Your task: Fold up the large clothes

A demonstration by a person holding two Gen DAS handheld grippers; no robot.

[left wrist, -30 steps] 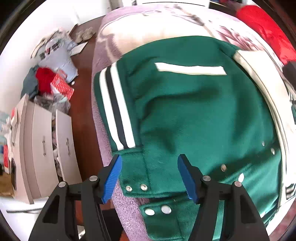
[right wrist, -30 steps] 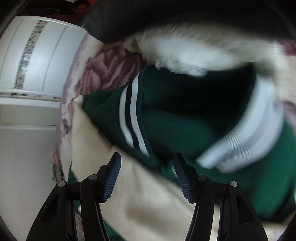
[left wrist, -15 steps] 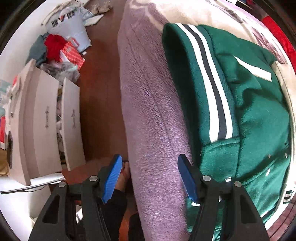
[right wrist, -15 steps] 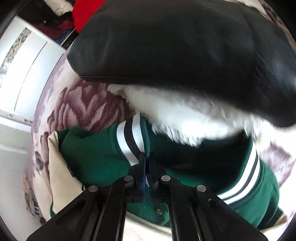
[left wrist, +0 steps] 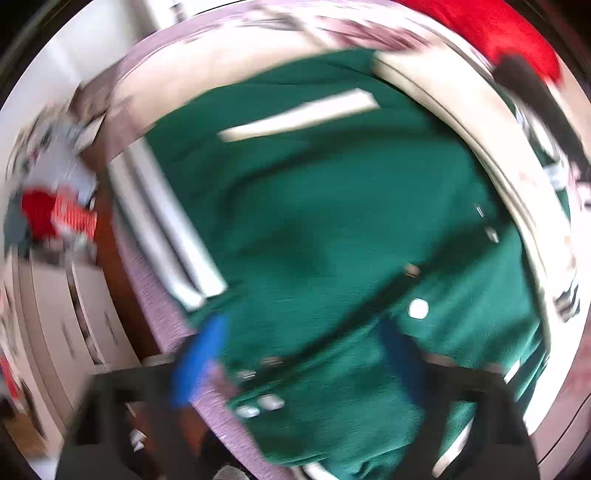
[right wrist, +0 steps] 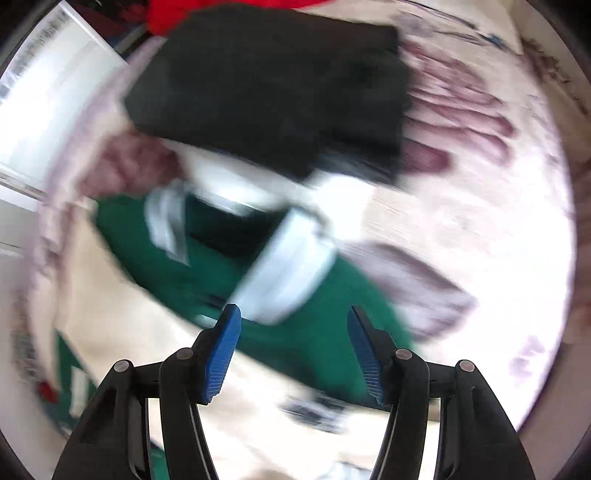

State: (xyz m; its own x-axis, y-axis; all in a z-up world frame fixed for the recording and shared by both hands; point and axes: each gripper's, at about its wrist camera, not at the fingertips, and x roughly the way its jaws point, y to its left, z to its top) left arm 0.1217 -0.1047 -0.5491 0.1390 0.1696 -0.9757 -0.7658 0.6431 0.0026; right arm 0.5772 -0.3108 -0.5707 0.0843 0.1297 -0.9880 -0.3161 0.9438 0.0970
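A green varsity jacket (left wrist: pixel 332 229) with cream sleeves (left wrist: pixel 480 147), striped ribbing and metal snaps lies on the bed. The left wrist view is blurred. My left gripper (left wrist: pixel 299 363) hovers over the jacket's snap edge near the bed's side, its jaws opening wide, with the blue pads (left wrist: pixel 199 362) clear of the cloth. In the right wrist view my right gripper (right wrist: pixel 293 350) points down over the jacket's striped collar (right wrist: pixel 288 273). Its jaws are opening, and green fabric (right wrist: pixel 314 343) lies below the gap, not pinched.
A floral blanket (right wrist: pixel 461 206) covers the bed. A folded black garment (right wrist: pixel 277 92) lies just beyond the collar, with red cloth (left wrist: pixel 487 33) behind it. Left of the bed are brown floor (left wrist: pixel 105 236), white drawers (left wrist: pixel 62 325) and a pile of clutter (left wrist: pixel 55 210).
The left view swung from the bed's edge back over the jacket, and its jaws spread wider. The right gripper, shut on the collar half a second ago, has let go and risen.
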